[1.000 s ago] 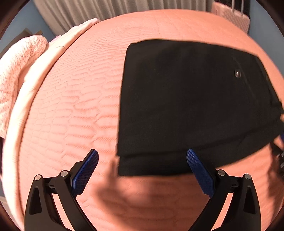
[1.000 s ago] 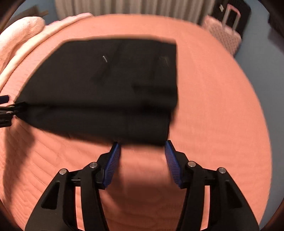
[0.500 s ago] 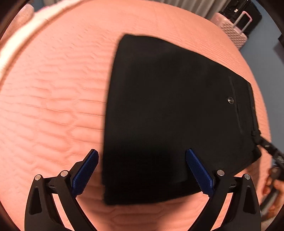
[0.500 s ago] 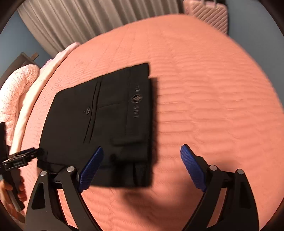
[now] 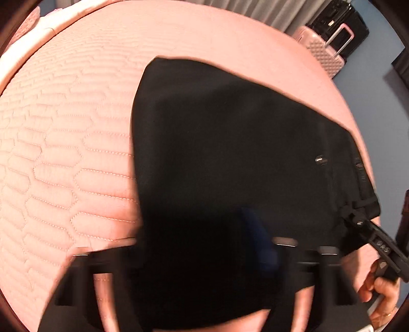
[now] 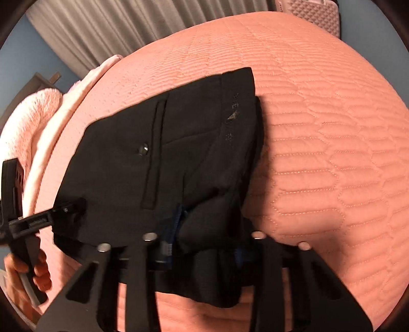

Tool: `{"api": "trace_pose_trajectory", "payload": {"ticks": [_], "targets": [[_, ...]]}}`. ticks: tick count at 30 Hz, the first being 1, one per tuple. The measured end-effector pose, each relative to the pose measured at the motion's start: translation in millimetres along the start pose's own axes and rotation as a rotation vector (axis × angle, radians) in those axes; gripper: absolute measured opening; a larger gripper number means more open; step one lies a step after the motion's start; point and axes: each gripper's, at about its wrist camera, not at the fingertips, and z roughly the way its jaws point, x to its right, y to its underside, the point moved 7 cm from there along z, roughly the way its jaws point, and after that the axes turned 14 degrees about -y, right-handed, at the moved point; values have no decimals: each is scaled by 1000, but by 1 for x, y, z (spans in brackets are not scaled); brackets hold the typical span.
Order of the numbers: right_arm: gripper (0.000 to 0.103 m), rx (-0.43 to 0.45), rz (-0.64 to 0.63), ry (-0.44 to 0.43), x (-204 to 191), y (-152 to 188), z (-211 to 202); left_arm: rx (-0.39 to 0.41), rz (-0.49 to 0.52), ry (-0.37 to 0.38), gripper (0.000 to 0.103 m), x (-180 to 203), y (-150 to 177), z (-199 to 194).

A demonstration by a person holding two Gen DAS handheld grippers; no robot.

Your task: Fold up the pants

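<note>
Right gripper (image 6: 204, 240) is closing with the near edge of the black pants (image 6: 158, 153) bunched between its jaws. Left gripper (image 6: 69, 209) is closing on the same edge's other corner. Paired holds suit lifting this edge across the quilted bedspread (image 6: 332, 127) for another fold.

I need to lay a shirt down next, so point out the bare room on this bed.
Free: the quilt right of the pants, out to the suitcase. Also free: the strip between pants and pillows. Crowded: the near edge, where both grippers are closing on cloth.
</note>
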Motion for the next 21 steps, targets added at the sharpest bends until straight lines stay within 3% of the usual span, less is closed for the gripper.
{"api": "trace_pose_trajectory", "payload": {"ticks": [1, 4, 6, 9, 13, 15, 16, 17, 19, 21], "targets": [[22, 10, -14, 5, -7, -3, -6, 4, -7, -13, 16, -2, 0, -7], [16, 38, -29, -31, -26, 0, -33, 2, -38, 28, 12, -10, 13, -34], [15, 37, -38, -66, -36, 13, -57, 12, -27, 48, 7, -17, 40, -58], [15, 8, -45, -103, -44, 59, -96, -10, -4, 68, 7, -21, 103, -88], [15, -48, -20, -77, -39, 156, -126, -48, 7, 58, 9, -26, 187, -103], [25, -60, -41, -65, -37, 192, -129, -47, 32, -12, 19, -29, 210, -97], [39, -84, -46, -45, -30, 206, -125, -20, 48, -96, 39, -32, 215, -94], [42, -78, -31, -17, -21, 211, -126, 4, 48, -154, 47, -35, 217, -97], [42, -13, 35, -13, -10, 210, -147, 66, 44, -293, 46, -47, 211, -116], [41, 82, 33, 6, -16, 200, -177, 147, 18, -332, 46, -54, 200, -150]]}}
